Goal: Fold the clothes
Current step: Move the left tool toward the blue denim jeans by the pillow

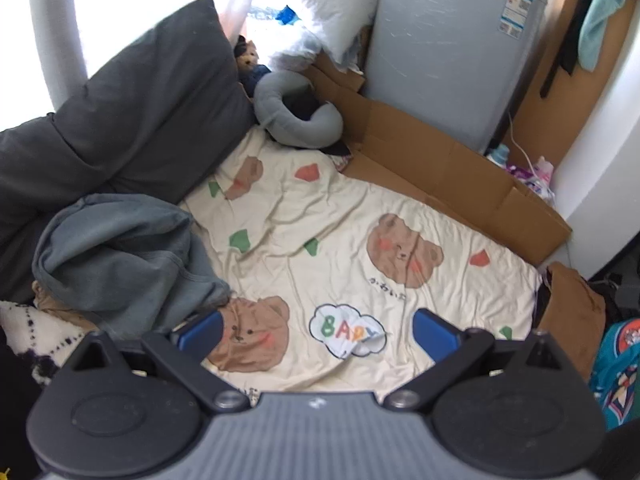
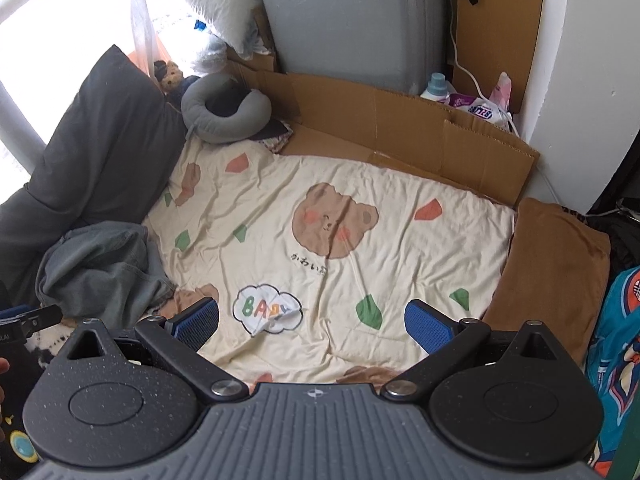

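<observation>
Both grippers [image 1: 316, 334] [image 2: 312, 324] wide, empty

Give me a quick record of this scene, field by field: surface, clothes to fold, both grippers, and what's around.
surface: cream bear-print sheet, wrinkled
clothes: grey-green garment, crumpled at the sheet's left edge; brown garment, lying flat at its right edge
left gripper: open, empty, above the sheet
right gripper: open, empty
surroundings: dark grey pillow, grey neck pillow, flattened cardboard
</observation>
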Action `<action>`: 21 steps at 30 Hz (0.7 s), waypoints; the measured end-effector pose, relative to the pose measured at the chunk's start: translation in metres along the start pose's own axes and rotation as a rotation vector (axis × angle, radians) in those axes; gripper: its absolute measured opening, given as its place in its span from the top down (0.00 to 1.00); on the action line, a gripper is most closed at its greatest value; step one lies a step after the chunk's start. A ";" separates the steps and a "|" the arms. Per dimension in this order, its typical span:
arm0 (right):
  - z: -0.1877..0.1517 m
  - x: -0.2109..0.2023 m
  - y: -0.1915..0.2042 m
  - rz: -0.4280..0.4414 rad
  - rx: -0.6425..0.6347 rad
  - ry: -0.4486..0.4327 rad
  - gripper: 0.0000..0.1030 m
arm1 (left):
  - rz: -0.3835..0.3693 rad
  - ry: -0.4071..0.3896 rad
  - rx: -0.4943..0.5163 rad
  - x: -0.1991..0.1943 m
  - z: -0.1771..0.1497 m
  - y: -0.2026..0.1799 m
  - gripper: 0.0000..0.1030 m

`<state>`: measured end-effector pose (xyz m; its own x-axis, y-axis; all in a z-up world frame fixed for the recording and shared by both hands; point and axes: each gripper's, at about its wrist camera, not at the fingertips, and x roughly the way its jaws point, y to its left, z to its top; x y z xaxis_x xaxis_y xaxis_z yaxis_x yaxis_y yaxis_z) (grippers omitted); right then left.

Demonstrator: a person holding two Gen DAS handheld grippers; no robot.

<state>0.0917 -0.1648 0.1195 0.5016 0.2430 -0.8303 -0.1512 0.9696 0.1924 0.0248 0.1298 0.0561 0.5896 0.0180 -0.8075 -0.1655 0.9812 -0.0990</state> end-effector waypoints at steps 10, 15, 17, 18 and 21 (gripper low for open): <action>0.021 0.025 0.011 0.061 -0.021 -0.013 0.01 | 0.058 -0.049 -0.061 -0.003 0.028 0.028 0.01; 0.029 0.044 0.010 0.068 -0.017 -0.005 0.01 | 0.091 -0.063 -0.133 0.002 0.039 0.053 0.01; 0.033 0.051 0.007 0.072 -0.017 0.004 0.01 | 0.103 -0.075 -0.142 0.005 0.042 0.059 0.02; 0.036 0.055 0.005 0.083 -0.020 0.012 0.01 | 0.115 -0.082 -0.141 0.006 0.044 0.062 0.02; 0.044 0.065 0.002 0.082 -0.032 0.019 0.01 | 0.154 -0.084 -0.134 0.011 0.049 0.070 0.02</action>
<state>0.1615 -0.1460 0.0887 0.4701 0.3206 -0.8223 -0.2187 0.9450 0.2434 0.0583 0.2076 0.0690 0.6124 0.1871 -0.7681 -0.3589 0.9315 -0.0592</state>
